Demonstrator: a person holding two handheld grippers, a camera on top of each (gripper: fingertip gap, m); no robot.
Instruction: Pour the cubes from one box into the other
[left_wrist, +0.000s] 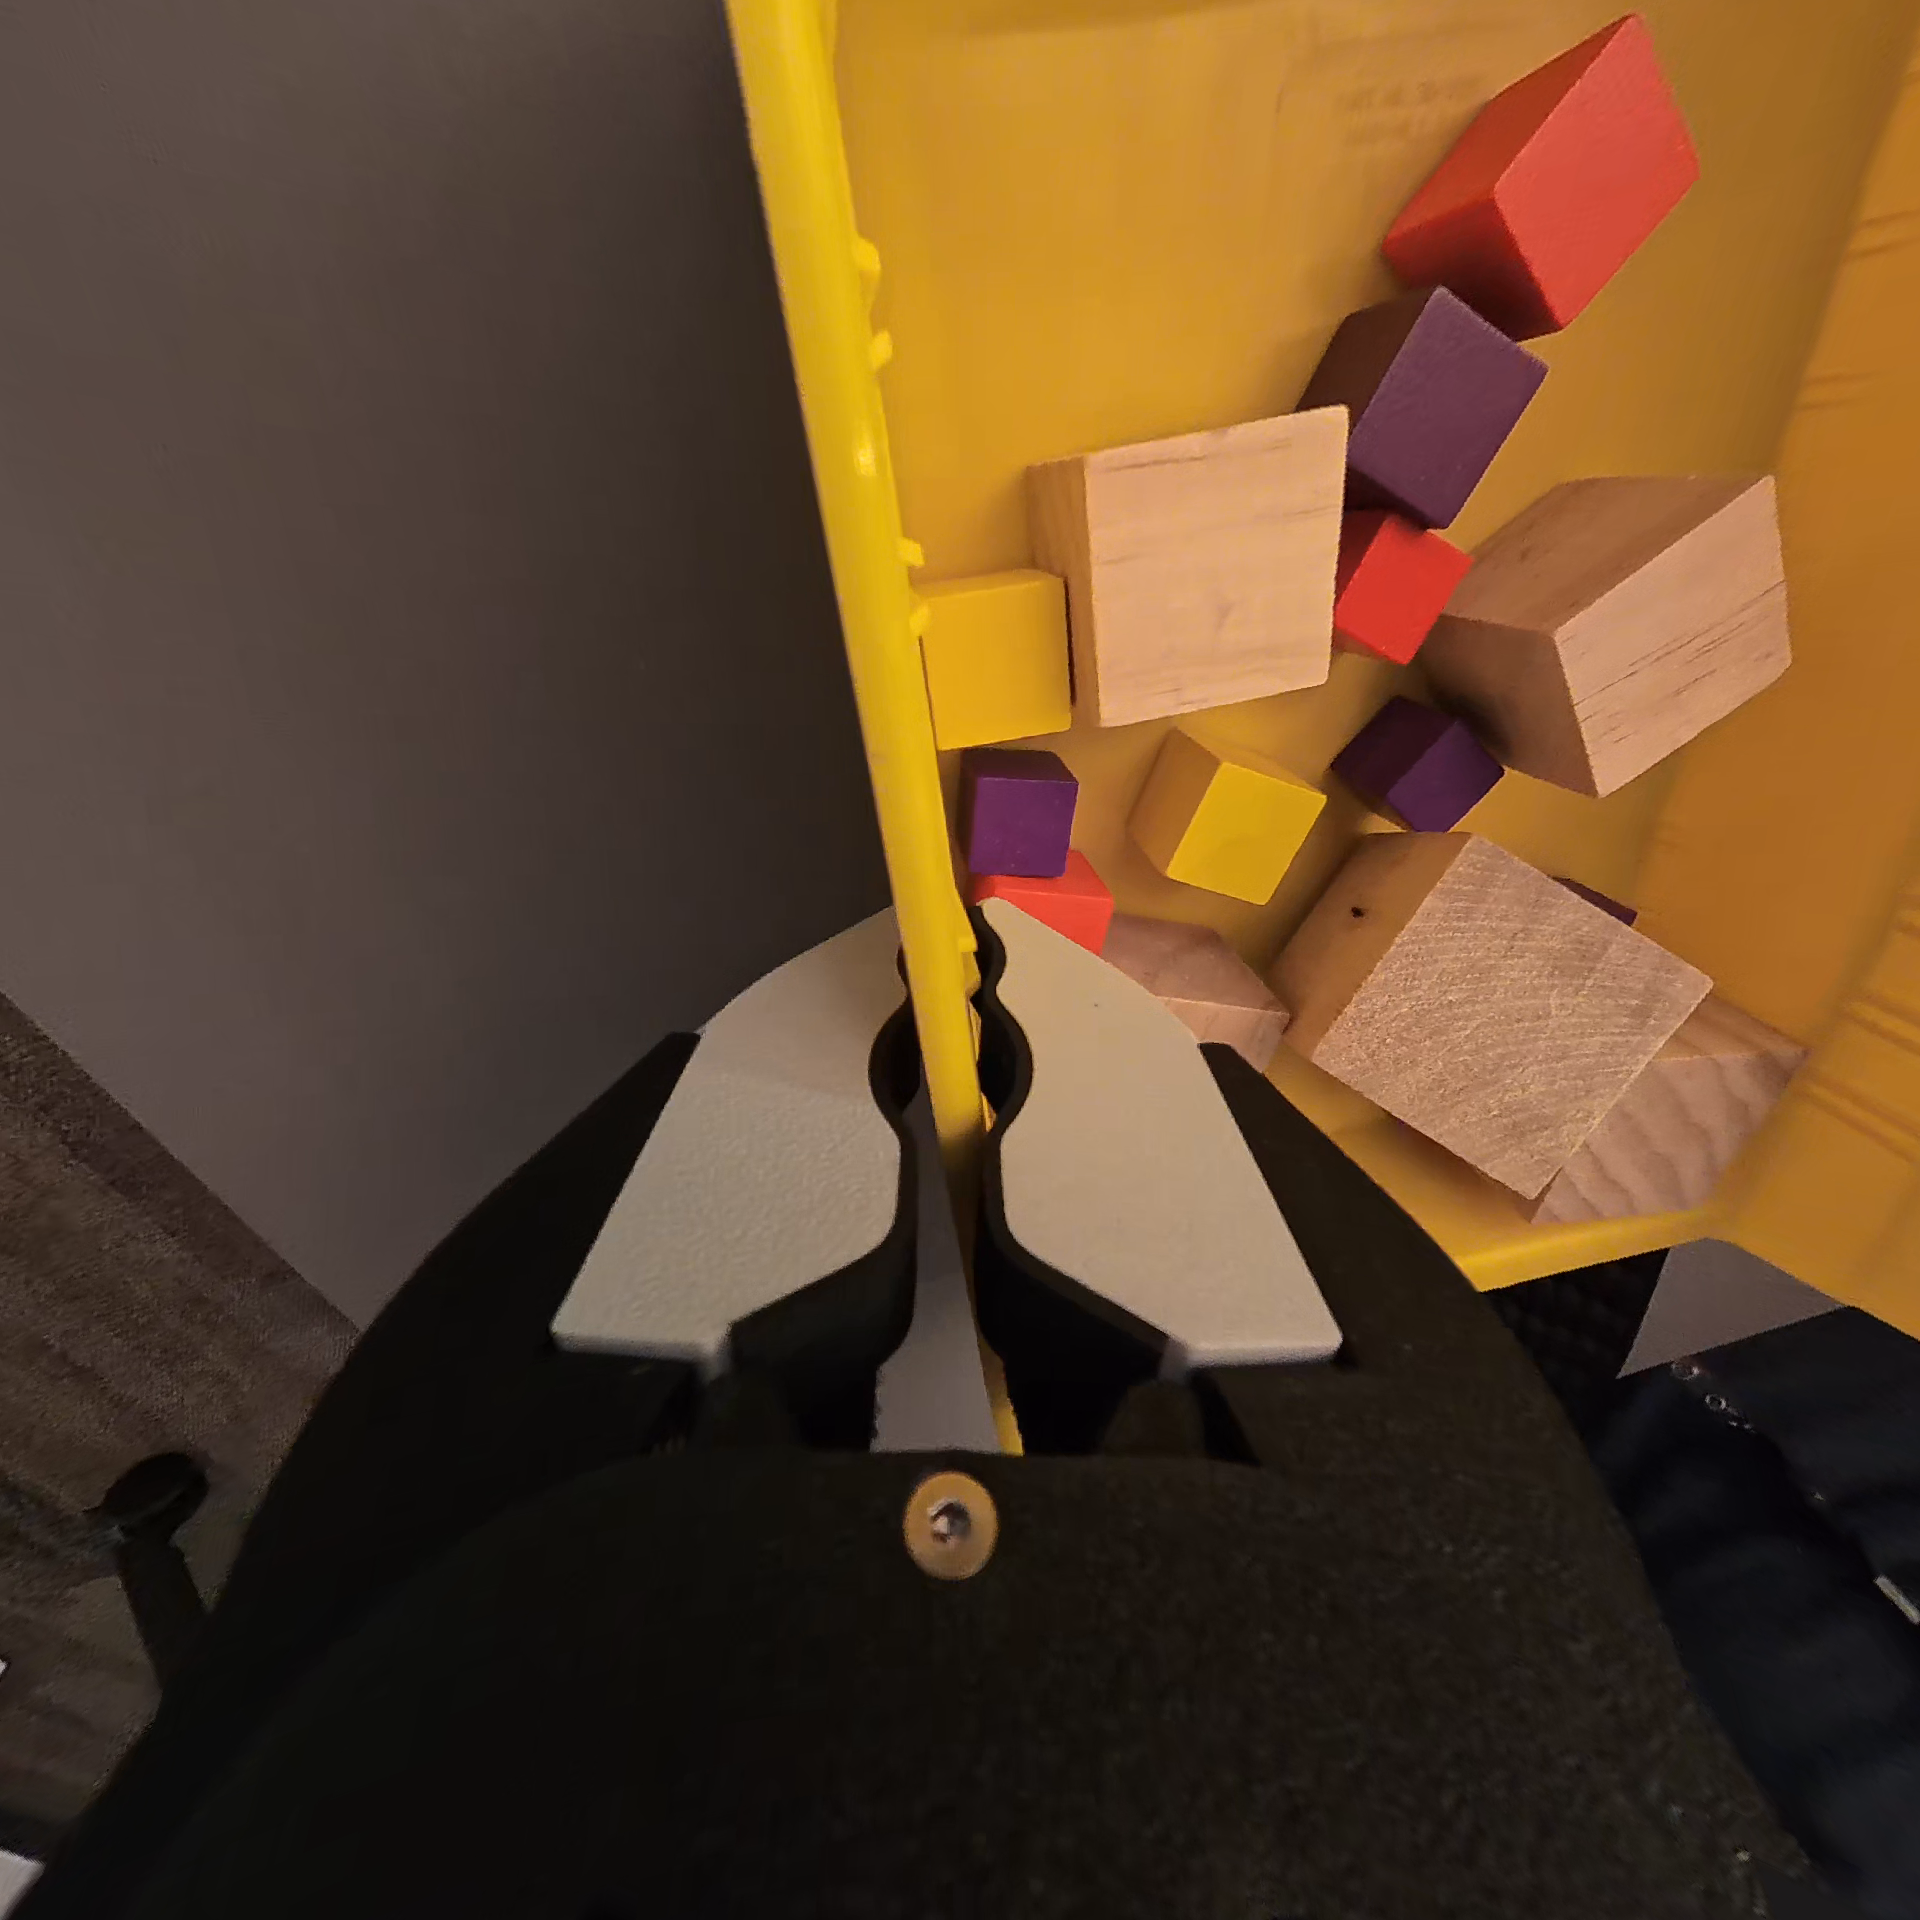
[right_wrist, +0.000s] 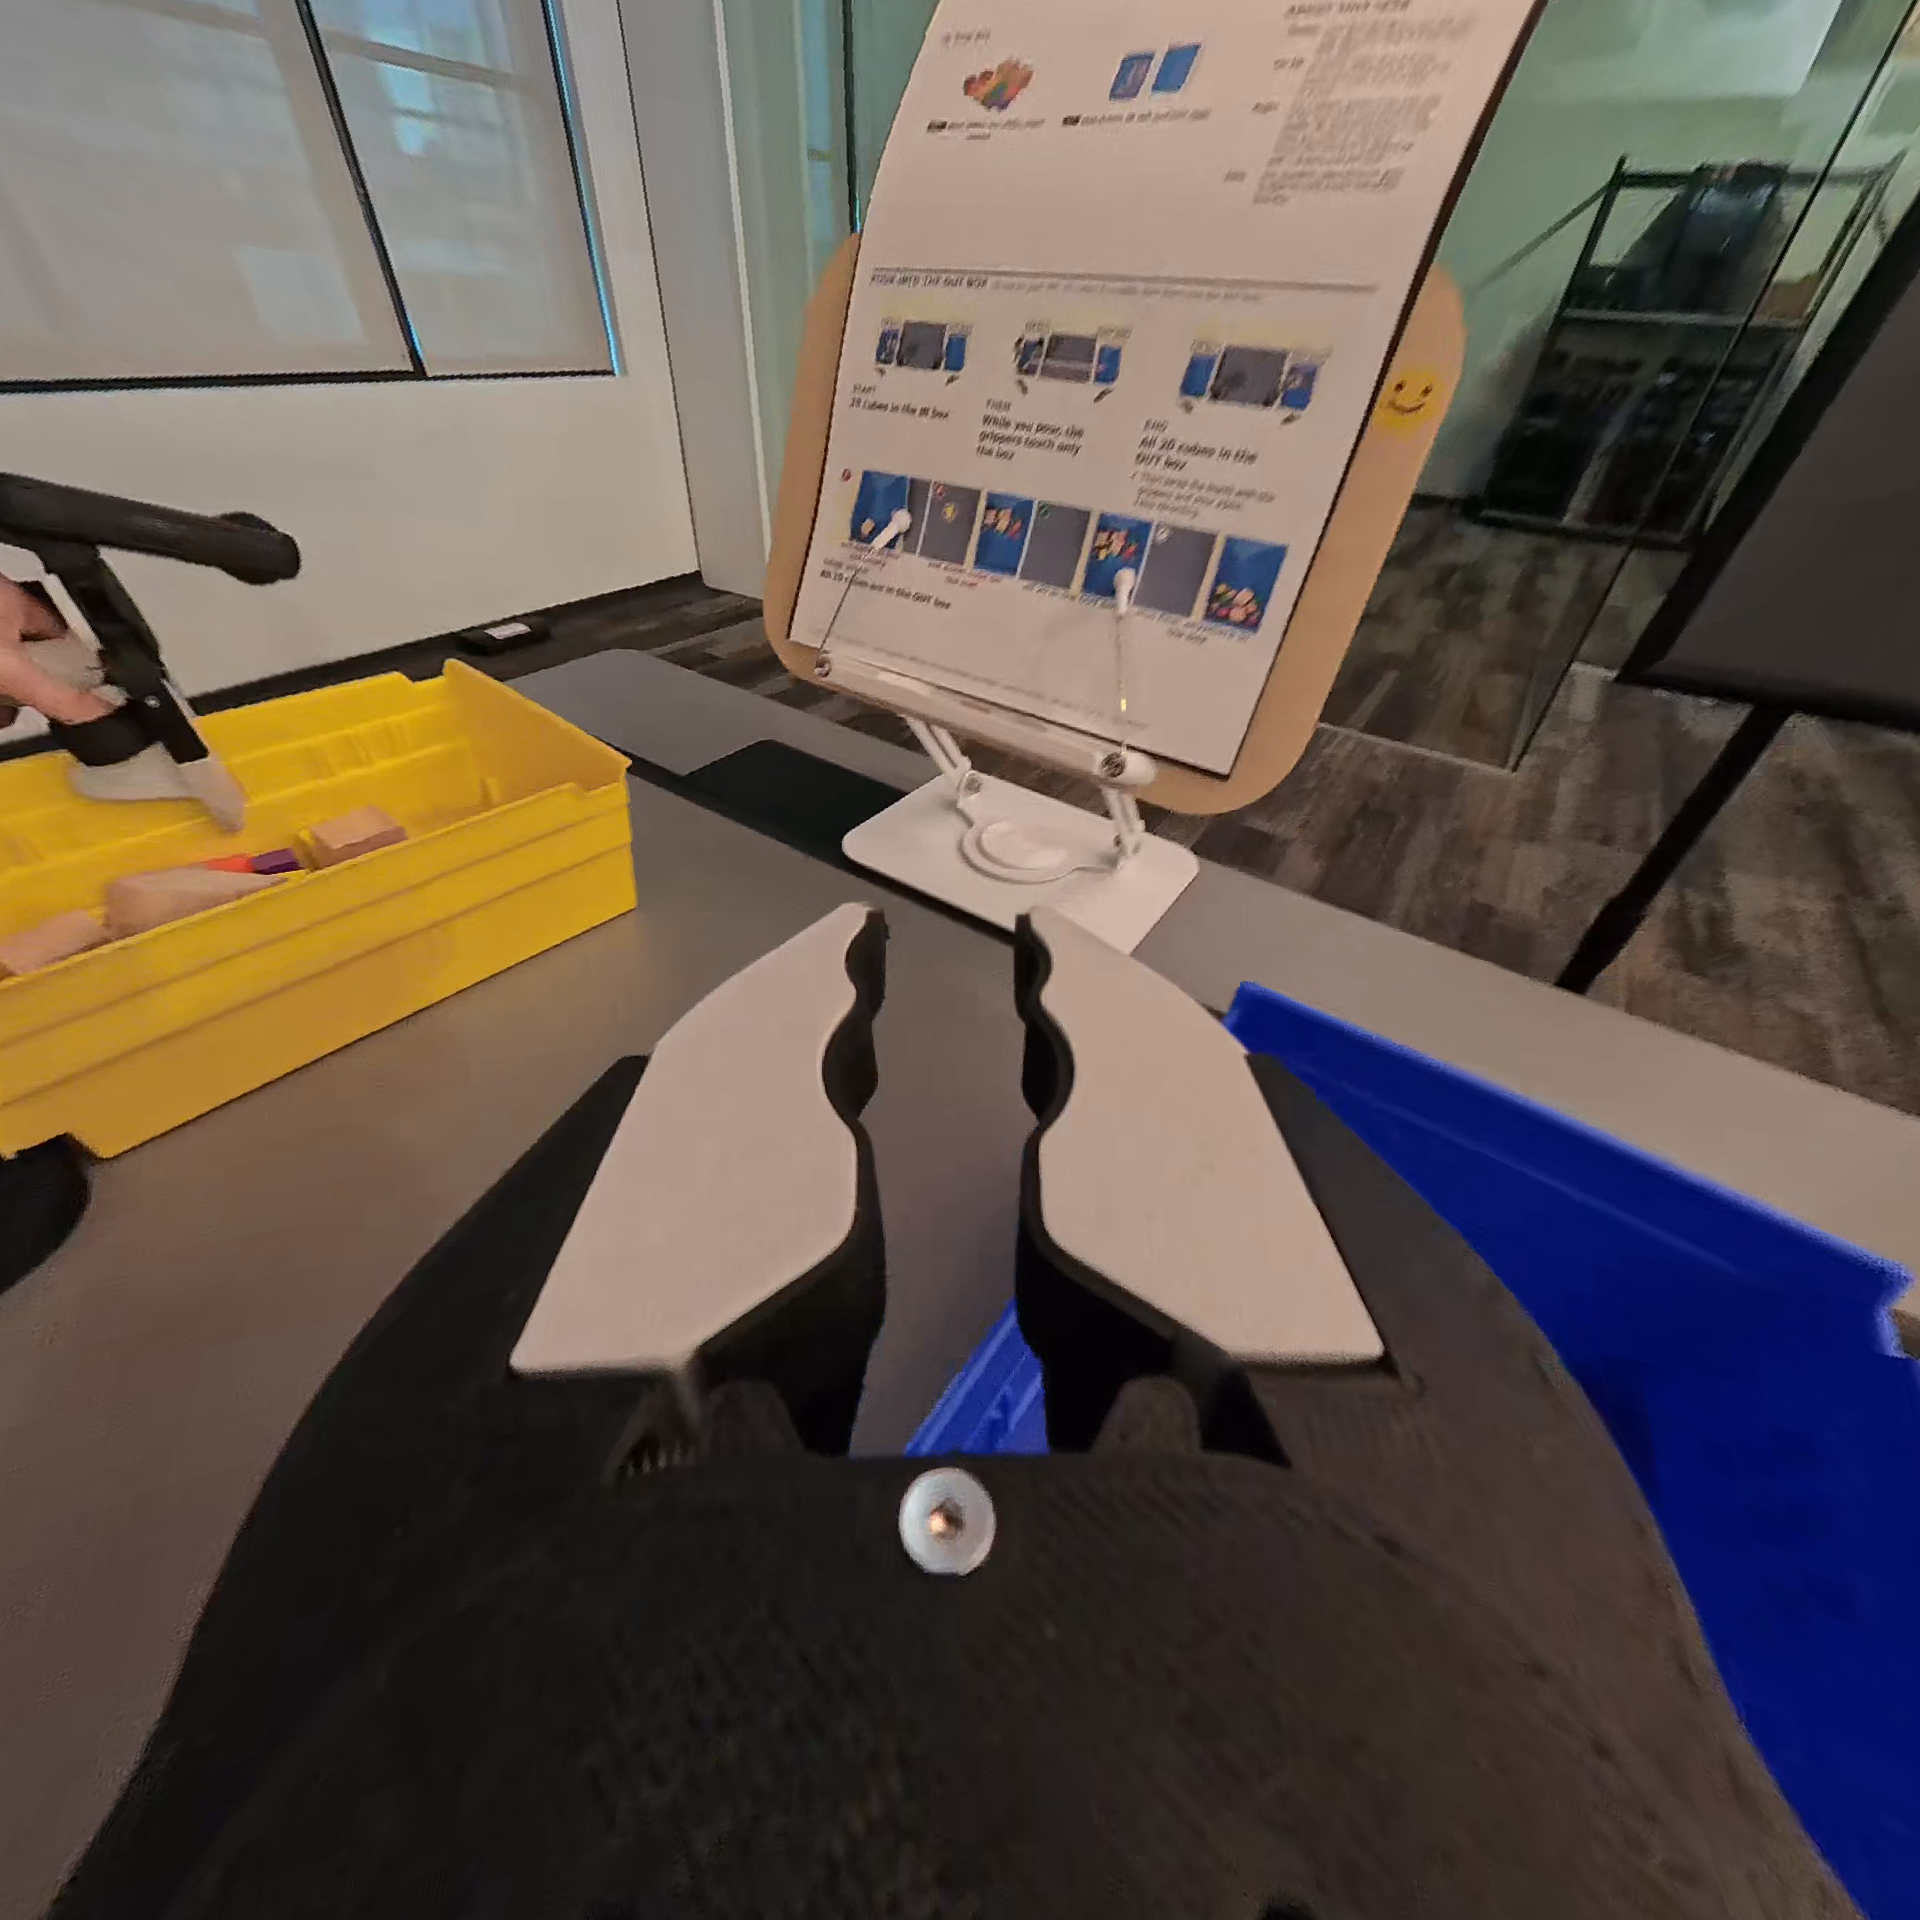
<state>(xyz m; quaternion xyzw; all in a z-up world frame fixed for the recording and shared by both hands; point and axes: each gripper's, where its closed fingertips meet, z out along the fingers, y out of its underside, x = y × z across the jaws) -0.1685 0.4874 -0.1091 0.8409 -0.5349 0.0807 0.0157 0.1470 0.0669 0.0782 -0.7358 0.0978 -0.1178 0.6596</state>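
The yellow box (left_wrist: 1091, 260) holds several cubes: plain wooden ones (left_wrist: 1205, 561), red (left_wrist: 1548, 177), purple (left_wrist: 1434, 405) and yellow (left_wrist: 1236, 831). My left gripper (left_wrist: 940, 935) is shut on the box's side wall, one finger inside and one outside. In the right wrist view the yellow box (right_wrist: 312, 966) sits at the left on the grey table, with the left gripper (right_wrist: 166, 769) on its far wall. My right gripper (right_wrist: 951, 935) is open and empty above the table. The blue box (right_wrist: 1558, 1247) lies at the right, partly under the right gripper.
A white stand (right_wrist: 1023, 852) holds an instruction sheet (right_wrist: 1091, 416) at the table's back edge. A person's hand (right_wrist: 31, 655) grips the left tool. A grey table (right_wrist: 312, 1247) stretches between the two boxes. Carpeted floor lies beyond it.
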